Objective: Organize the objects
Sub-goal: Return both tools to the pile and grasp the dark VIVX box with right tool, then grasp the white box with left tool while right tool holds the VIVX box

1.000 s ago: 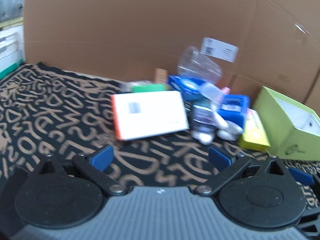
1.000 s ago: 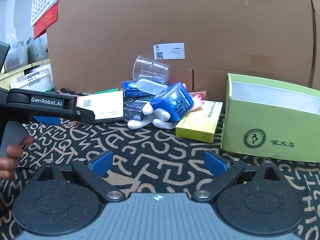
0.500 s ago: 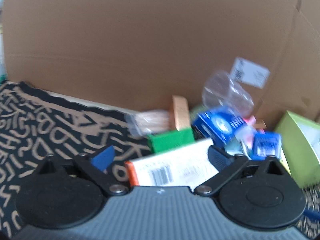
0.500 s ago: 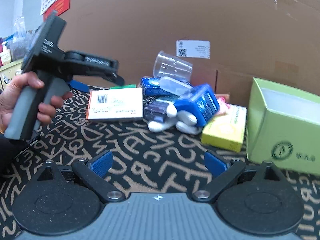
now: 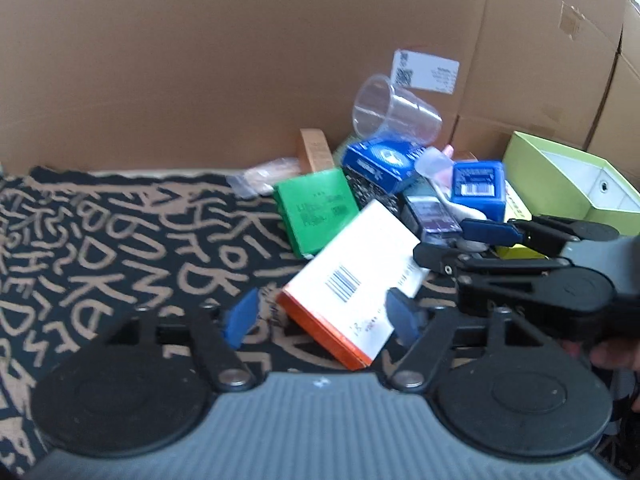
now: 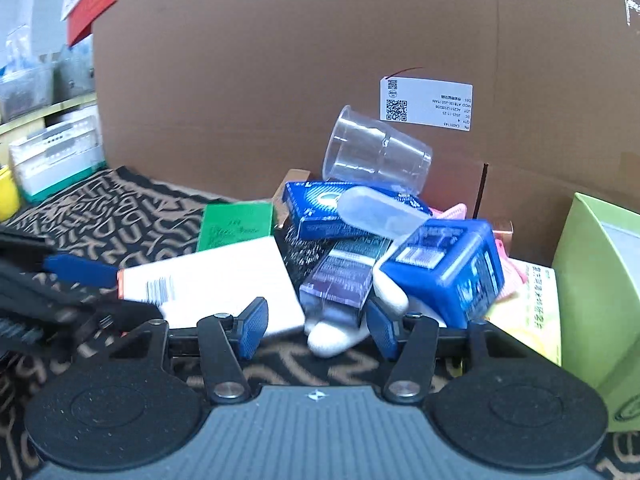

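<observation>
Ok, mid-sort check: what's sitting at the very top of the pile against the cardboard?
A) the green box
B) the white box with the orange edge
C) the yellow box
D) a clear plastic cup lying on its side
D: the clear plastic cup lies tipped on its side on the blue box, above everything else in the pile.

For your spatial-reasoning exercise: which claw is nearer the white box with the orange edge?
Left. The left claw straddles the white box, jaws closing around its near corner. The right claw is beside it, at the white object.
</observation>
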`<action>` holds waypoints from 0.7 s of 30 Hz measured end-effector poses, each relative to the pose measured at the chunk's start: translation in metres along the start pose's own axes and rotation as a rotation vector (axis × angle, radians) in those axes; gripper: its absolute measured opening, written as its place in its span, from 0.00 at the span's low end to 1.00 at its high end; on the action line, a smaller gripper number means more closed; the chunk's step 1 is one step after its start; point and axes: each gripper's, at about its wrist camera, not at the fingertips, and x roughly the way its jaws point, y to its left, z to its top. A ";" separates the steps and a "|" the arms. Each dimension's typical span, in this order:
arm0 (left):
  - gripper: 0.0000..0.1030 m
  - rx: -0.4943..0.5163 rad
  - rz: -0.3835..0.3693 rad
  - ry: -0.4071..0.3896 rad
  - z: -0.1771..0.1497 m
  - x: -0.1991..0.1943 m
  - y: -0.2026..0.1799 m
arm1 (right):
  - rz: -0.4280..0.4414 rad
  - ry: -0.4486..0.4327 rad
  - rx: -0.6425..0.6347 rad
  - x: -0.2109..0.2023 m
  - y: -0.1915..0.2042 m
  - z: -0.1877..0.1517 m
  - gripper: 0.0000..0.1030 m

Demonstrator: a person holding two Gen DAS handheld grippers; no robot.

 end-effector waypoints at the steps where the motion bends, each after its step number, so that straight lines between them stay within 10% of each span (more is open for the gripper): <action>1: 0.75 0.001 0.010 -0.014 0.002 -0.003 0.001 | -0.010 -0.005 0.004 0.002 0.000 0.000 0.57; 9: 0.98 0.052 -0.009 -0.052 0.011 -0.004 -0.006 | 0.015 0.019 0.048 -0.012 -0.013 -0.003 0.44; 21: 1.00 0.314 0.018 0.032 0.008 0.037 -0.048 | 0.058 0.081 0.052 -0.129 -0.043 -0.064 0.35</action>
